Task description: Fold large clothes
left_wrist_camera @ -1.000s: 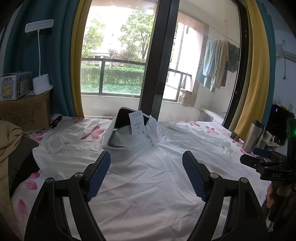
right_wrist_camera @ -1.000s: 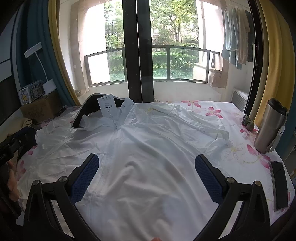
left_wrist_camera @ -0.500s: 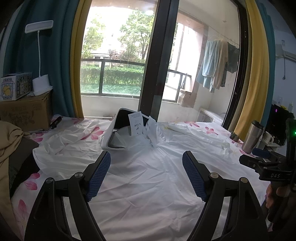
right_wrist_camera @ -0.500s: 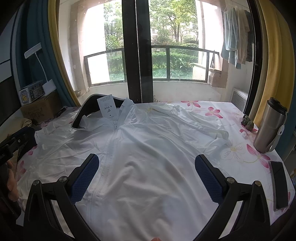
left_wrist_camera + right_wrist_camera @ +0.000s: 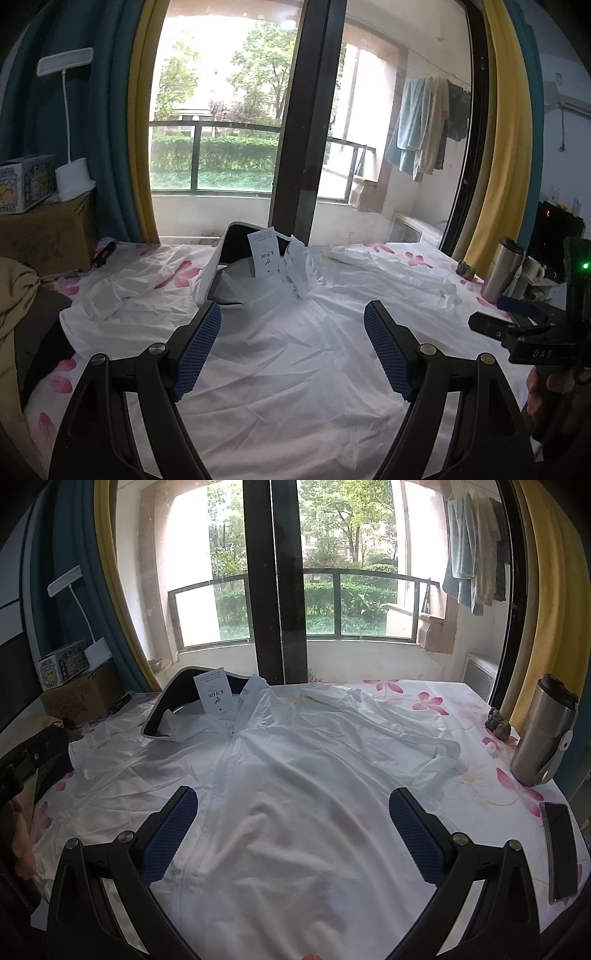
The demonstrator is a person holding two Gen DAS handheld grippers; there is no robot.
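A bed (image 5: 461, 716) with a pink-flowered sheet is set before a tall window (image 5: 332, 572) edged by yellow and teal curtains, with laundry (image 5: 476, 554) hung on the balcony beyond. A white jacket (image 5: 295, 782) is spread front-up across most of the bed, its zip running toward the near edge and its dark-lined hood (image 5: 173, 705) at the far left, where a paper tag (image 5: 213, 696) is attached. One sleeve is stretched to the left and the other lies bunched toward the right. The left tongs (image 5: 291, 339) are held wide open above the jacket's middle, nothing between the blue pads. The right tongs (image 5: 293, 823) are likewise spread wide above the jacket's lower front and grip nothing. At the right, a steel tumbler (image 5: 543, 734) stands on the sheet, and a phone (image 5: 561, 849) lies flat nearer. At the far left, a cardboard box (image 5: 48, 236) is seen with a white lamp (image 5: 70, 147) on top.
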